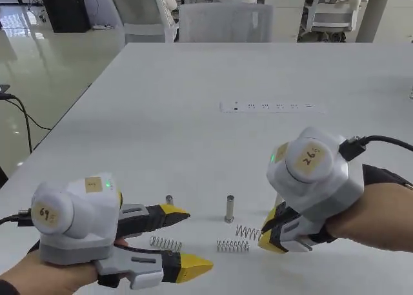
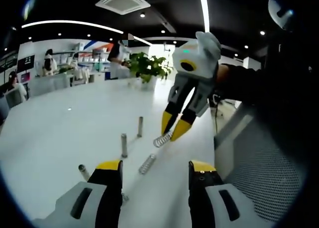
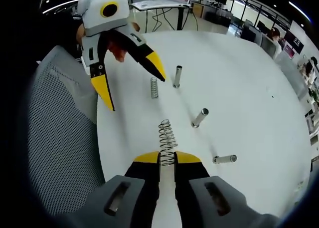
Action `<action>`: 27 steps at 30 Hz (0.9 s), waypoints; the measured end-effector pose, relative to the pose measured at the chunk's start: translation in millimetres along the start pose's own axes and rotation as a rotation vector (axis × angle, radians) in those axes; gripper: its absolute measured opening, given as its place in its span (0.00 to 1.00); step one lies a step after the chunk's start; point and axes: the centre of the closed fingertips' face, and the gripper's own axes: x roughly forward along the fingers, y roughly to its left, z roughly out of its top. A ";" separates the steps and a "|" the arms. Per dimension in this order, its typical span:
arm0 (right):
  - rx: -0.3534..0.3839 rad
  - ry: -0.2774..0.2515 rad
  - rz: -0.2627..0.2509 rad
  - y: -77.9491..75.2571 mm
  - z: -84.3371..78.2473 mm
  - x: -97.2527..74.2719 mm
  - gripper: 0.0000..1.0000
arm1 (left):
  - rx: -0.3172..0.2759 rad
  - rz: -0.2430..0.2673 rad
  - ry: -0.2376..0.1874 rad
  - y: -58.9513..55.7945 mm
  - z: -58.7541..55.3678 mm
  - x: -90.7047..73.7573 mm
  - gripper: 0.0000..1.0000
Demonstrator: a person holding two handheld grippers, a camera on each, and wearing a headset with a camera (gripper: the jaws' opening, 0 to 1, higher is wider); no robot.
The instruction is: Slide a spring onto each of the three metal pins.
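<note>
You're sat at a big white table [image 1: 193, 101] with a white power strip [image 1: 268, 106] lying on it, grey chairs [image 1: 226, 22] parked at the far end, shiny pale floor [image 1: 45, 56] off left, and long ceiling light strips [image 2: 203, 8] overhead.

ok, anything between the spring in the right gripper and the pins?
Nothing visible. The right gripper is shut on the spring; bare table lies between it and the nearest pin. The open left gripper sits off to one side.
</note>
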 end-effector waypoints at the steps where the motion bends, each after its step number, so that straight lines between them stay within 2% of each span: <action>1: -0.008 -0.002 0.004 1.6 2.1 0.2 0.07 | 0.000 -0.004 0.000 0.1 0.4 1.2 0.47; 10: -0.054 -0.017 0.021 8.0 15.3 2.1 0.07 | 0.005 -0.028 0.001 -4.2 1.0 6.3 0.40; 27: -0.134 -0.017 0.074 25.3 22.4 2.4 0.07 | 0.046 -0.083 -0.002 -20.3 3.2 13.0 0.27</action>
